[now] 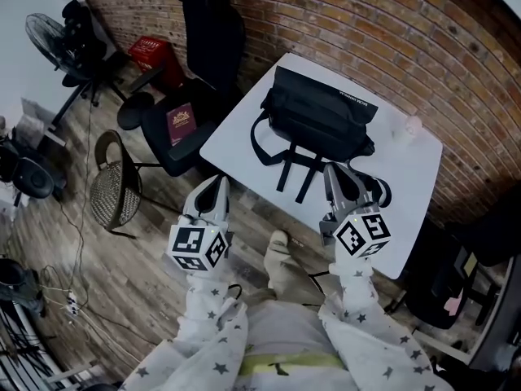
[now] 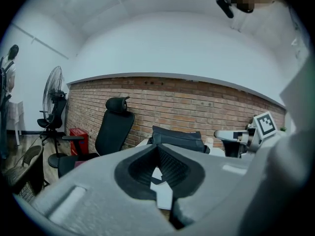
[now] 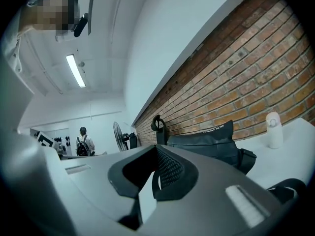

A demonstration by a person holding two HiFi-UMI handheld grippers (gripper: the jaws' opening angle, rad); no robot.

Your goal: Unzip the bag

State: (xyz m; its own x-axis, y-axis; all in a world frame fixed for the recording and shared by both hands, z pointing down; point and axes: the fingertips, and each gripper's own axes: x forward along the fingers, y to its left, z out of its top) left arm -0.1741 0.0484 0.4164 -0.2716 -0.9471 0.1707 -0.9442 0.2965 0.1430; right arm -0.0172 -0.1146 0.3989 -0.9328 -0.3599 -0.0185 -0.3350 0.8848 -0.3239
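A black bag lies on the white table near the brick wall, its straps trailing toward the near edge. The bag shows beyond the left jaws, and the bag shows beyond the right jaws too. My left gripper hangs over the floor just off the table's near left corner, shut and empty. Over the table's near edge, just short of the straps, my right gripper is shut with nothing held. Both stand apart from the bag.
A black office chair with a dark red book on its seat stands left of the table. A wicker chair, a fan and a red box are further left. A small white bottle stands on the table's right.
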